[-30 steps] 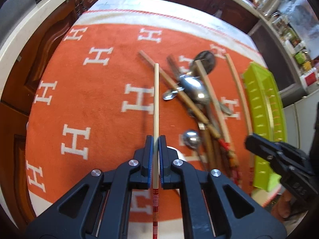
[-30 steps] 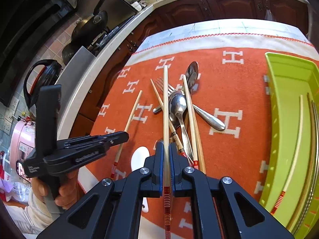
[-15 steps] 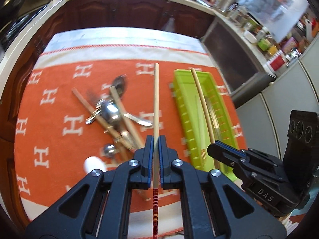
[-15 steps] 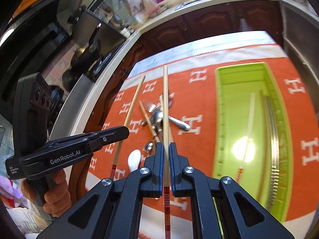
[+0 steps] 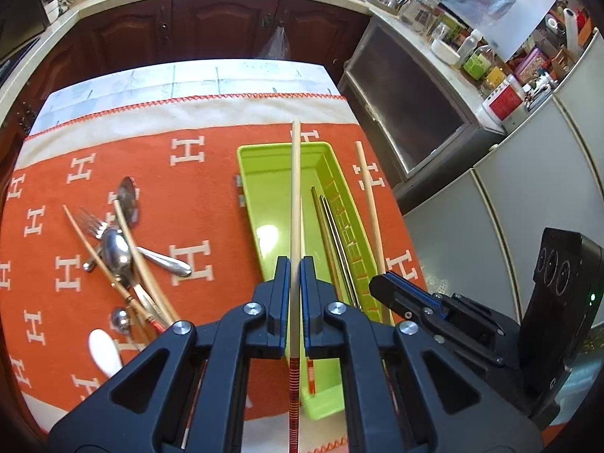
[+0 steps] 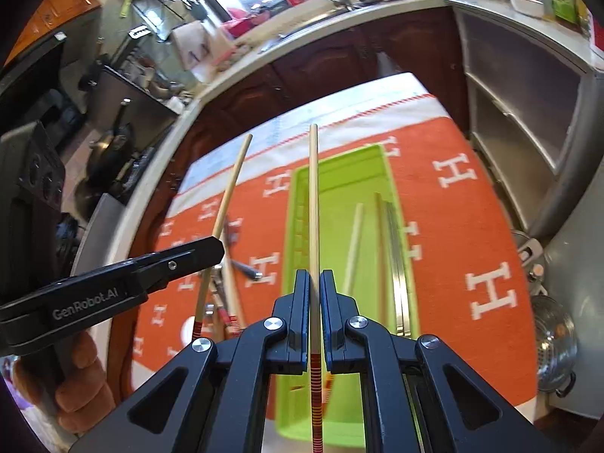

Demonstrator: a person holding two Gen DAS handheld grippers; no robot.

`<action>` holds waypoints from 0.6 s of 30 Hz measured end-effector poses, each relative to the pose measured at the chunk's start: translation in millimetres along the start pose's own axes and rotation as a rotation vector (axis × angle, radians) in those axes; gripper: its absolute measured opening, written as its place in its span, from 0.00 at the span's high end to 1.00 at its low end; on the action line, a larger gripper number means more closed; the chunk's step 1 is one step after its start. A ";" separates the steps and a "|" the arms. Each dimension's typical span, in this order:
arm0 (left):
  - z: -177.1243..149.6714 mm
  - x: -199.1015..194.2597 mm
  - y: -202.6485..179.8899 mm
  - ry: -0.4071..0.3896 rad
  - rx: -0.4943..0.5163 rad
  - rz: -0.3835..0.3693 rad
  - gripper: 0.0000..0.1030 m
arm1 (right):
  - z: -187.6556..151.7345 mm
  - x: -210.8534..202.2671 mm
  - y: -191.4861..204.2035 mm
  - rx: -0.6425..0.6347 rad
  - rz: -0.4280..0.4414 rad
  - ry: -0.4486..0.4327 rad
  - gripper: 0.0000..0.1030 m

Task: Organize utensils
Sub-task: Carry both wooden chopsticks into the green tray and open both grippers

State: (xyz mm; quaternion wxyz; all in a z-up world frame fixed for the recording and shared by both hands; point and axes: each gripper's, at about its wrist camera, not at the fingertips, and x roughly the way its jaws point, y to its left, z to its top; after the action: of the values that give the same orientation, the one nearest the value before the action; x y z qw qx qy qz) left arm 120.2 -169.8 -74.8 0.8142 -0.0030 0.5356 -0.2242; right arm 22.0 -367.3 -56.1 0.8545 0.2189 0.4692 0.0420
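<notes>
Left wrist view: left gripper (image 5: pixel 295 264) and right gripper (image 6: pixel 316 275) each clamp chopstick (image 5: pixel 295 196) above green tray (image 5: pixel 249 196); placing step, next lower, release

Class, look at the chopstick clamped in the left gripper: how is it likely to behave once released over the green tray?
The chopstick looks straight and unbent though the left gripper holds it only near its striped end, so probably stiff and light. Being slim and rounded, it may roll sideways in the green tray. The tray's raised walls would likely stop it.
</notes>
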 end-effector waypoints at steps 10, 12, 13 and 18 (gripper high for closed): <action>-3.7 61.0 -9.6 0.095 -0.019 0.027 0.97 | 7.9 44.8 -33.5 0.033 -0.071 0.040 0.95; -6.9 68.2 -10.5 0.108 -0.019 0.038 0.97 | 7.7 53.6 -31.6 0.039 -0.079 0.049 0.94; -8.2 70.6 -10.6 0.114 -0.014 0.041 0.97 | 7.9 57.8 -33.3 0.044 -0.081 0.056 0.93; -14.1 77.5 -9.6 0.144 0.012 0.058 0.96 | 4.0 67.5 -39.5 0.051 -0.093 0.056 0.82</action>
State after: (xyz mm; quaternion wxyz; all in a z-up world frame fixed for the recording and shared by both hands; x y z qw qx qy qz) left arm 129.7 -203.6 -145.9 0.7797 0.0337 0.5912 -0.2032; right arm 57.6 -385.6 -123.5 0.8362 0.2176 0.5035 -0.0035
